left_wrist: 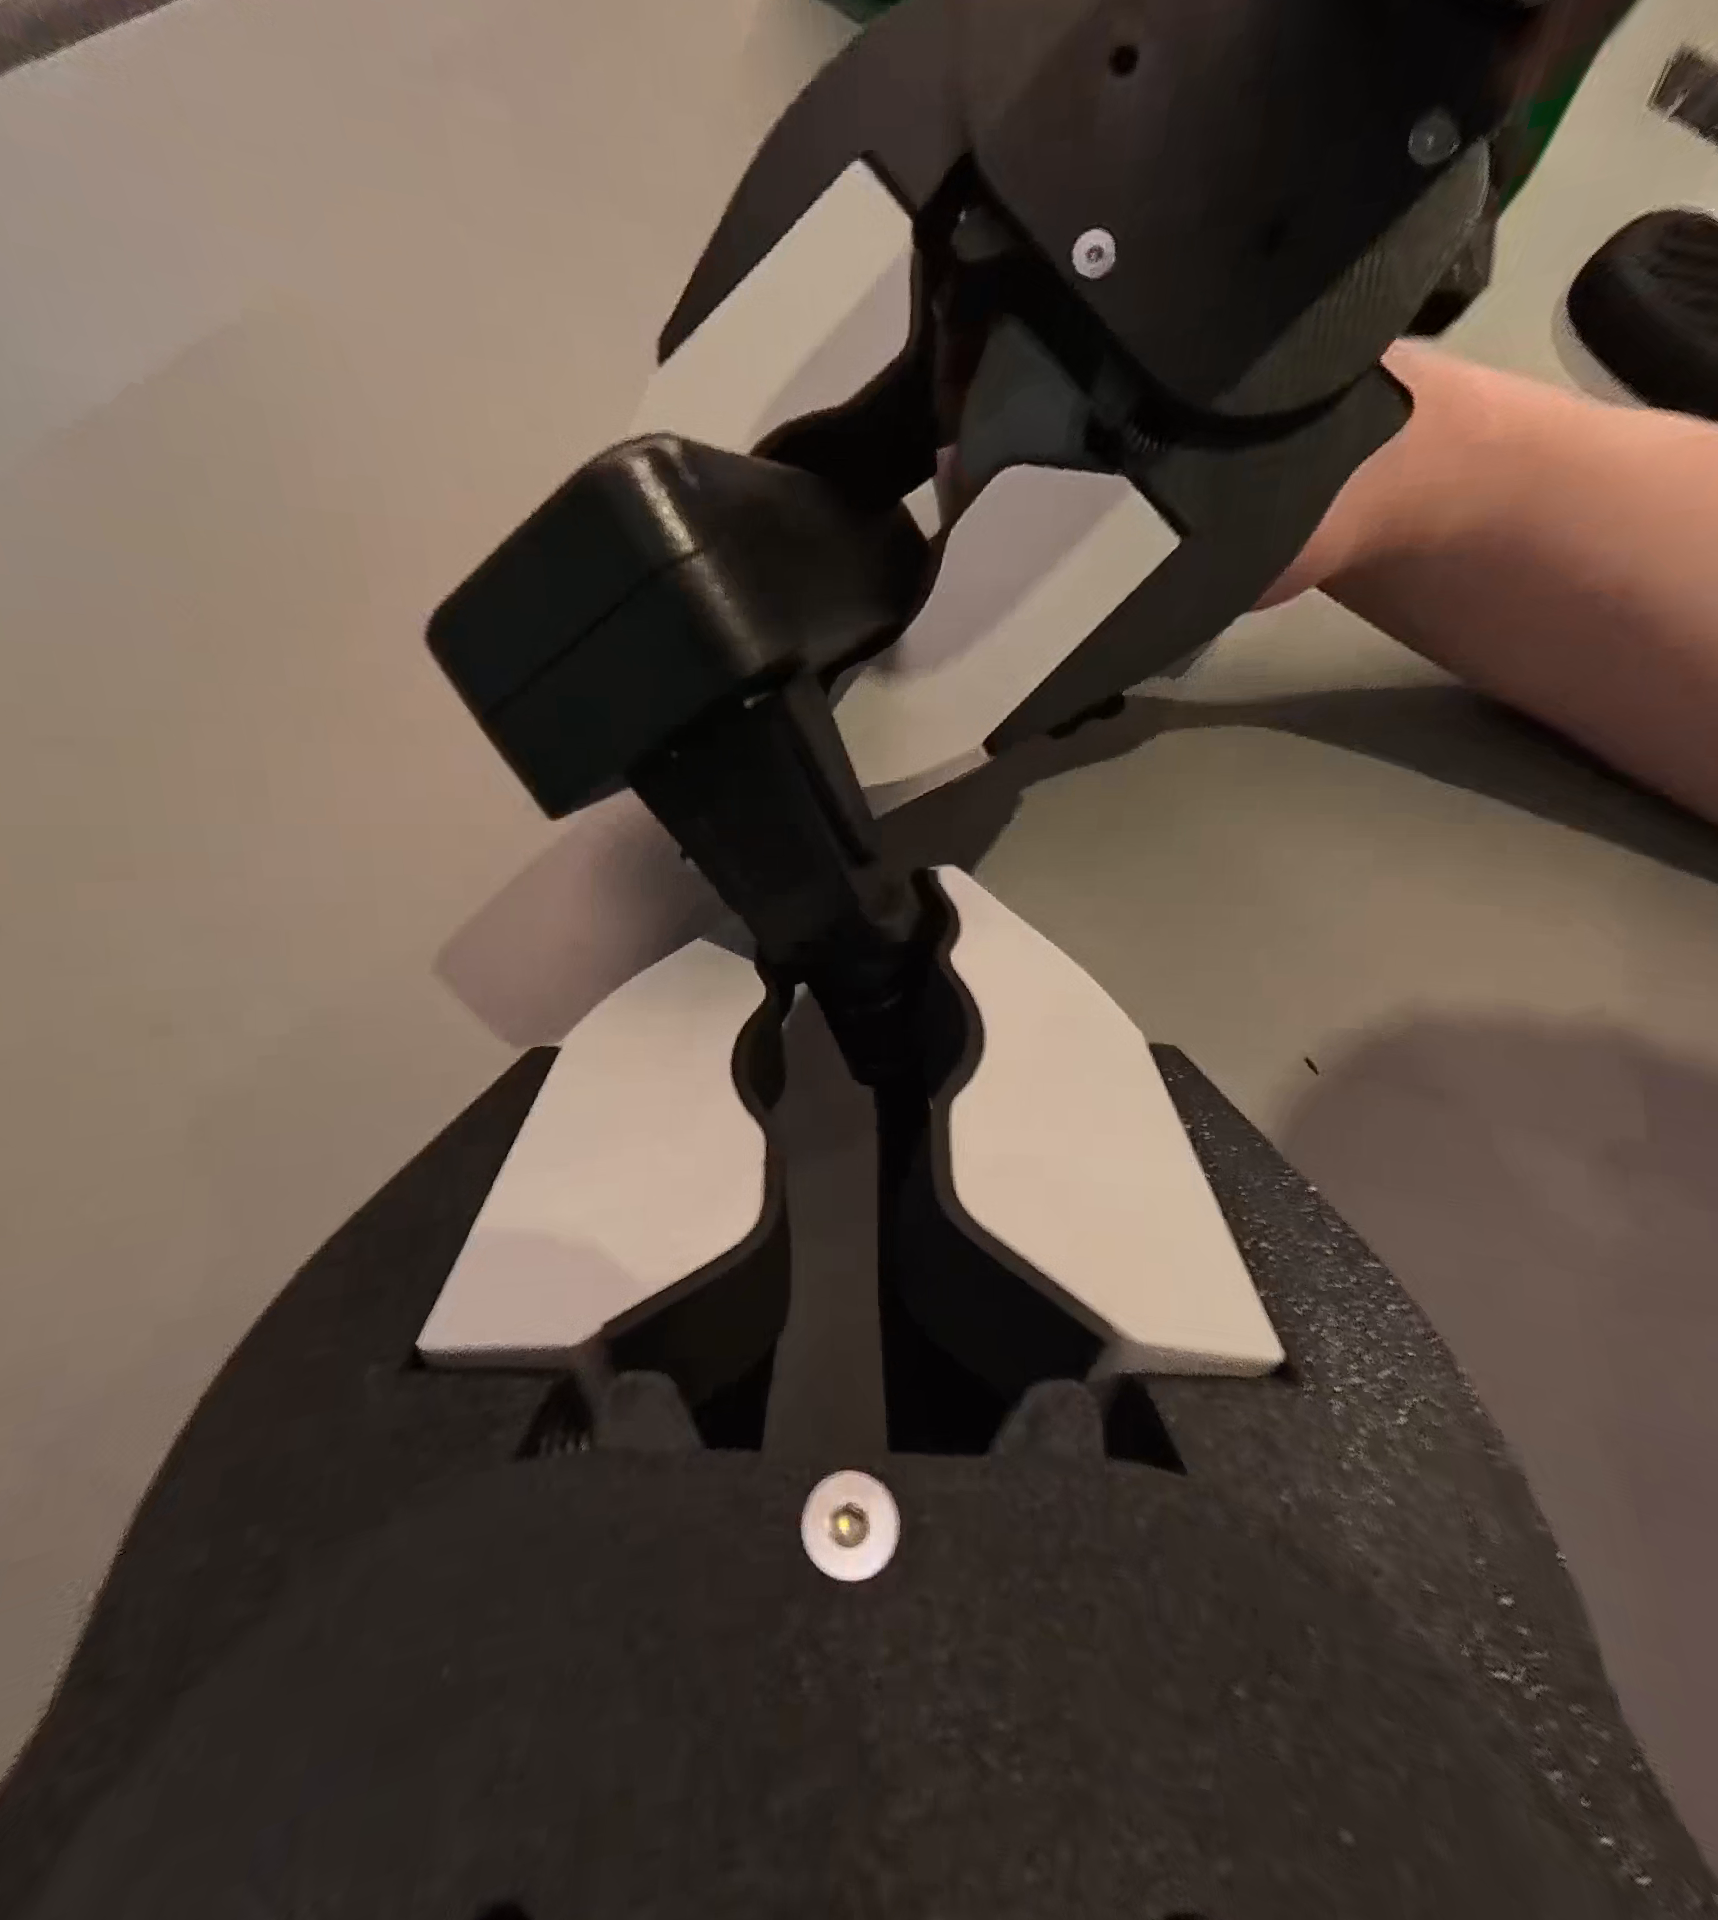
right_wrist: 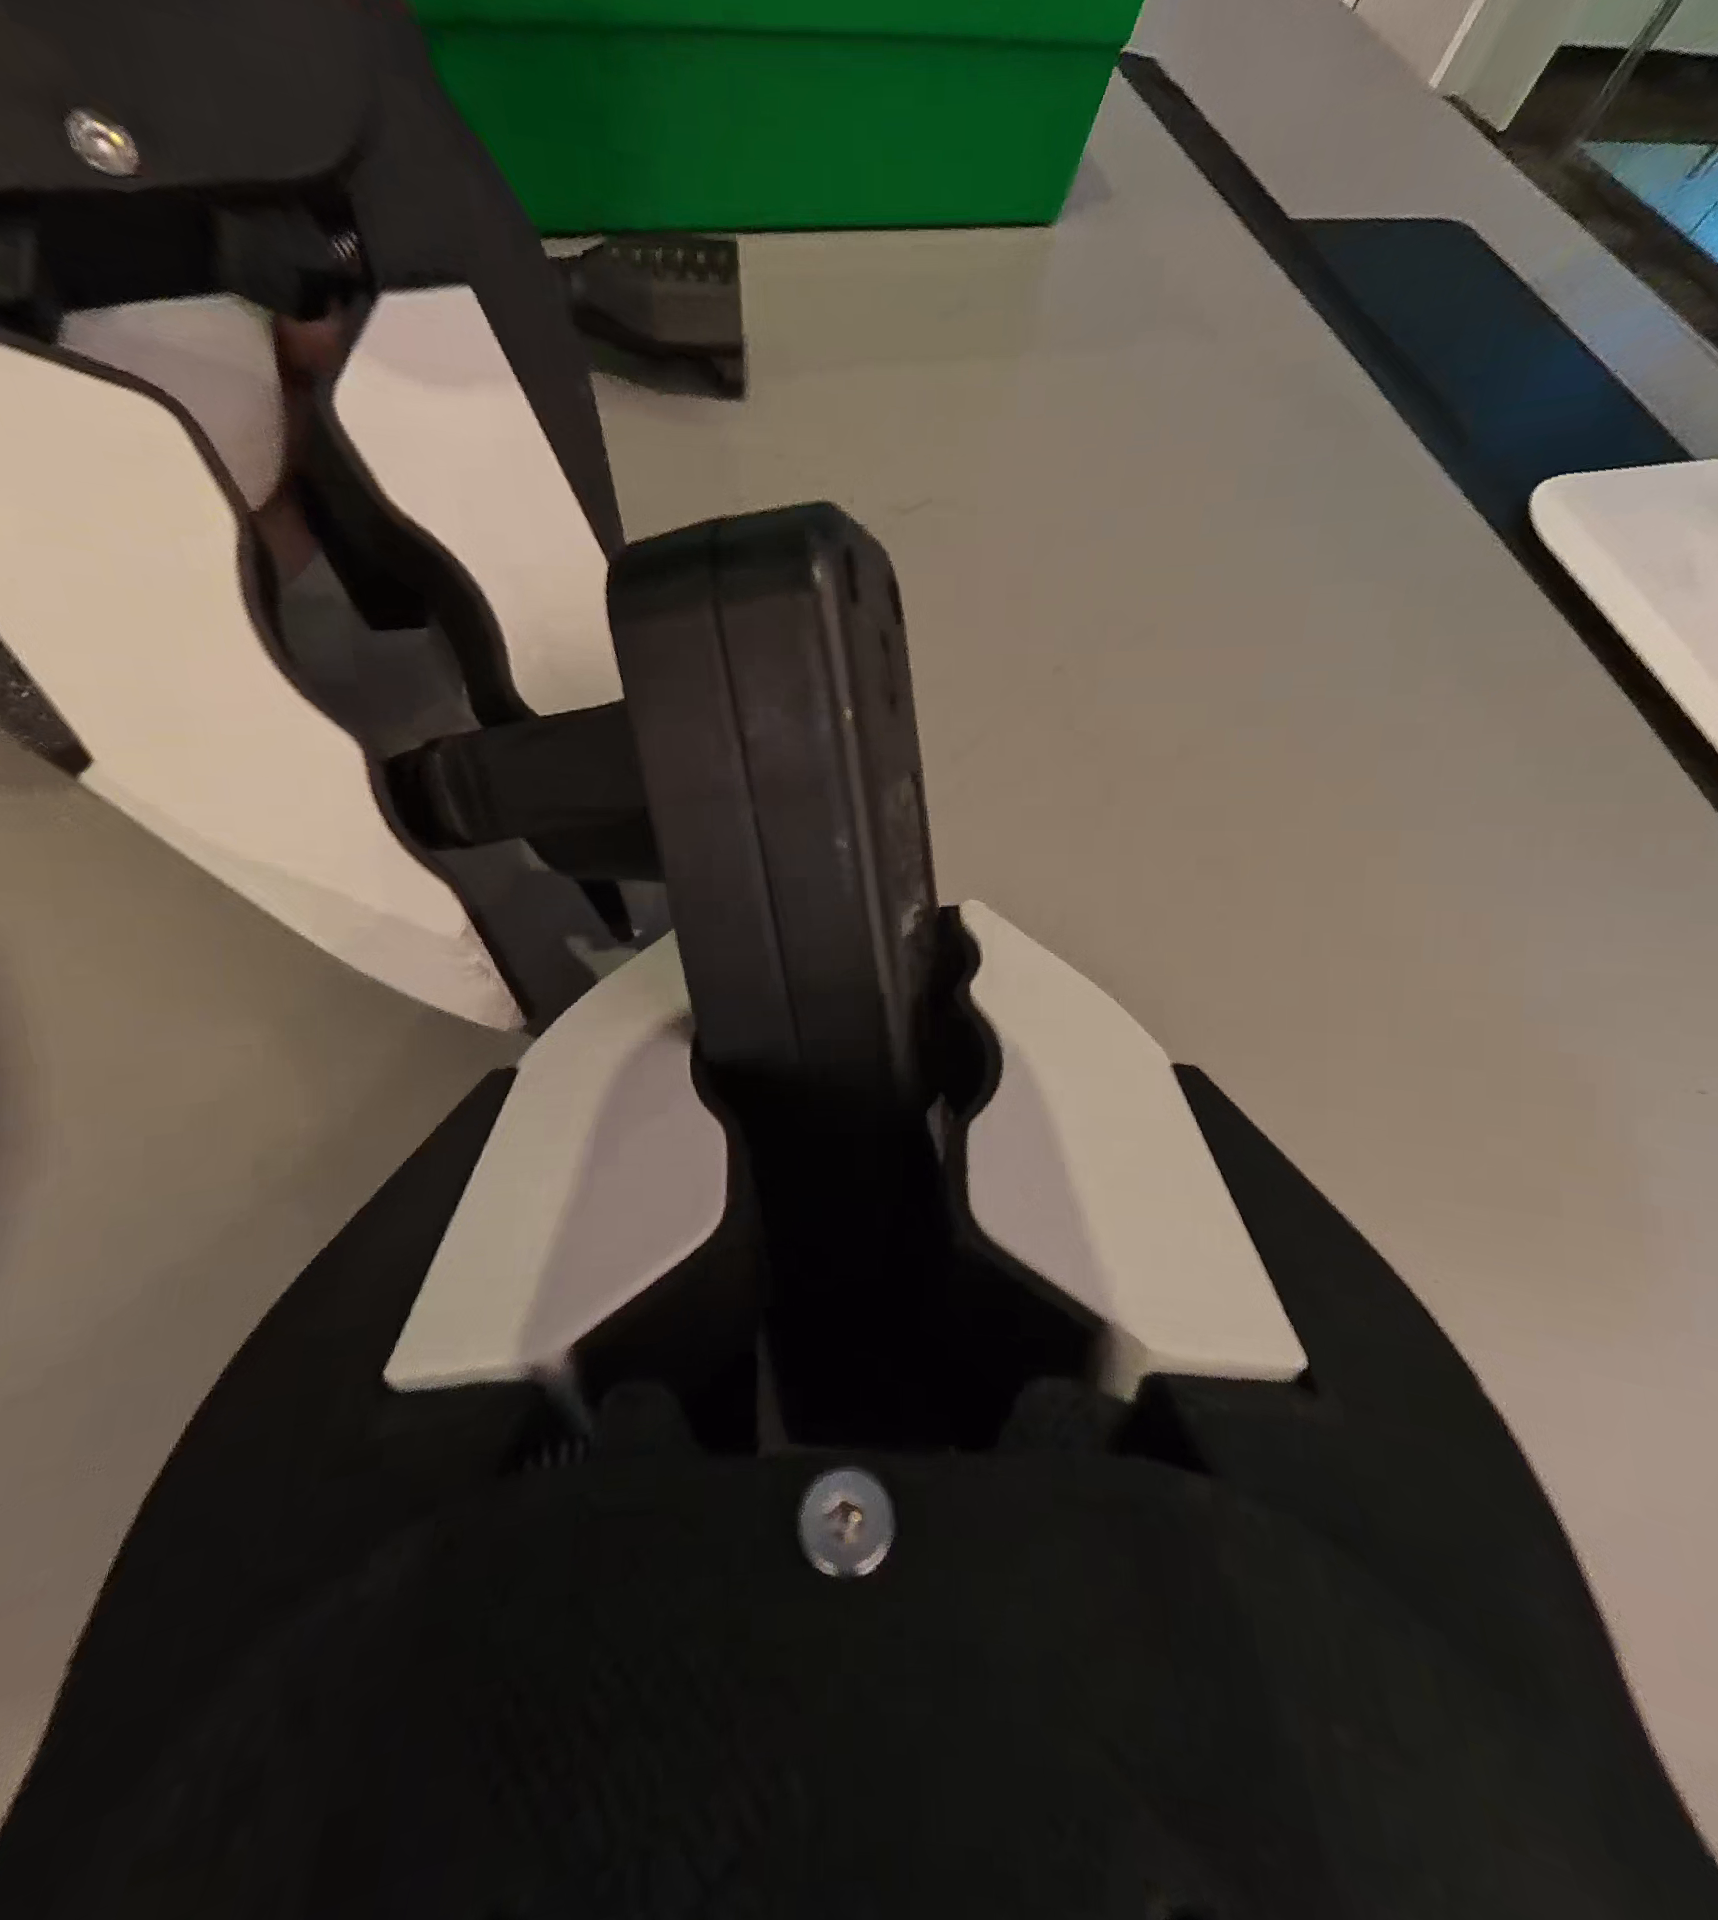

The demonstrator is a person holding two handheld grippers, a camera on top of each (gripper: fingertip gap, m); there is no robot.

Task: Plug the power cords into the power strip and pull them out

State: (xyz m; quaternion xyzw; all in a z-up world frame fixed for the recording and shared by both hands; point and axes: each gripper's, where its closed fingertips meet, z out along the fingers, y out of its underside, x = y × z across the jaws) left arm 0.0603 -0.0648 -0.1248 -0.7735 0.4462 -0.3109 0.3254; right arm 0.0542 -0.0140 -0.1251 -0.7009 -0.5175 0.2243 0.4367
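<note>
The left gripper has its jaws closed tight around something black, fingers pointing forward and slightly up. The right gripper meets it from the opposite side, jaws clamped too. A bare forearm rests low behind the right gripper.

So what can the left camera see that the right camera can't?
Only the left view shows a person's arm resting on the table. Only the right view shows a green box and a white tray. Both show the black power brick held off the table, the right hand-held gripper clamping its body and the left hand-held gripper clamping its plugged-in cord.
</note>
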